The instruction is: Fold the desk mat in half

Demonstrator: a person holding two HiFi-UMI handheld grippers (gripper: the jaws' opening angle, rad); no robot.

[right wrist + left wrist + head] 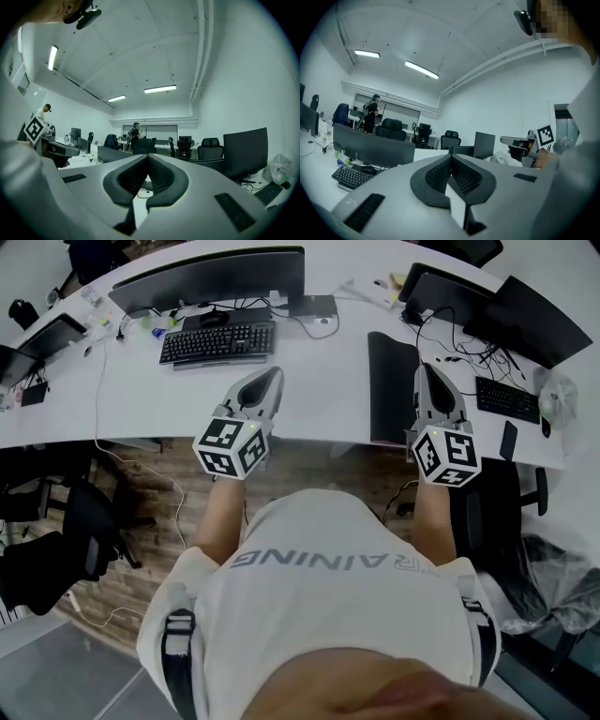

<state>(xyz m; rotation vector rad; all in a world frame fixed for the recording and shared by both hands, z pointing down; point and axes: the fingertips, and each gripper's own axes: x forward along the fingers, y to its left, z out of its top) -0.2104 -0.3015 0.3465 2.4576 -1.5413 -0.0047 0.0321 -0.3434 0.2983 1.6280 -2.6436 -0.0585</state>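
The dark desk mat (389, 381) lies as a narrow strip on the white desk (319, 381), reaching to its front edge. My right gripper (427, 368) is held up over the mat's right edge and hides part of it. Its jaws are shut with nothing in them, as the right gripper view (148, 157) also shows. My left gripper (274, 373) is over bare desk to the mat's left, near the front edge. Its jaws meet at the tips in the left gripper view (451, 158), with nothing between them. Both grippers point roughly level across the room.
A black keyboard (217, 341), a mouse (214, 319) and a wide monitor (211, 277) stand behind the left gripper. At the right are dark screens (530, 320), another keyboard (506, 397) and a phone (507, 440). An office chair (56, 540) stands lower left. A person (371, 112) stands far off.
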